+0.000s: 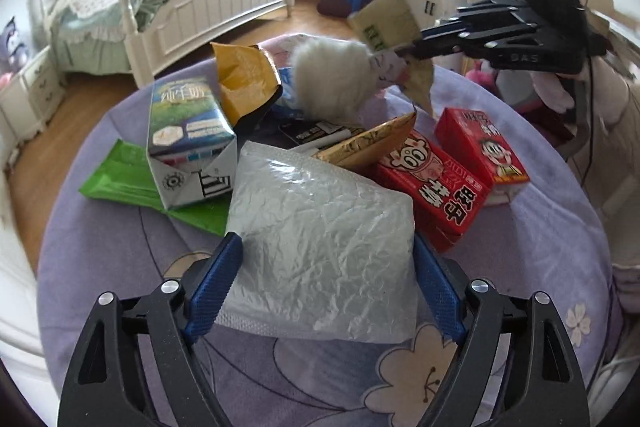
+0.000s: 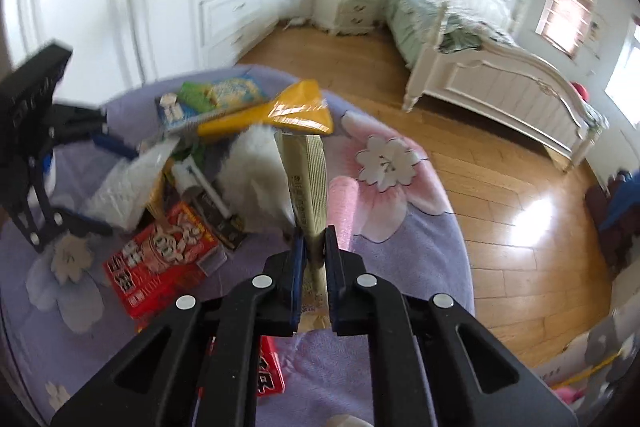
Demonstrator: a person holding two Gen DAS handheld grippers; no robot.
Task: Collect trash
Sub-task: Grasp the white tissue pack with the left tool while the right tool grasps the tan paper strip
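Bedroom, wood floor, white bed (image 1: 224,3) behind; trash pile sits on a round surface under a lilac flower-print cloth (image 1: 120,247). Readable print: milk carton (image 1: 188,143), blue-green, Chinese characters on its side, lying on a green wrapper (image 1: 124,183); two red drink boxes (image 1: 436,183) with a cartoon face and big Chinese characters, touching side by side; small text on the tan wrapper too blurred to read. Left gripper (image 1: 326,291) jaws spread wide around a crinkled translucent plastic bag (image 1: 320,227) at the near edge of the pile, blue fingers (image 1: 216,287) at each side of the bag; firm squeeze, cannot tell. Right gripper (image 2: 314,255) jaws nearly closed, pinching a tan paper wrapper (image 2: 306,179) that stands upright above the cloth, lifted beside a white fluffy thing (image 2: 256,179). Yellow snack bag (image 1: 244,83) and gold wrapper (image 1: 368,147) mid-pile.
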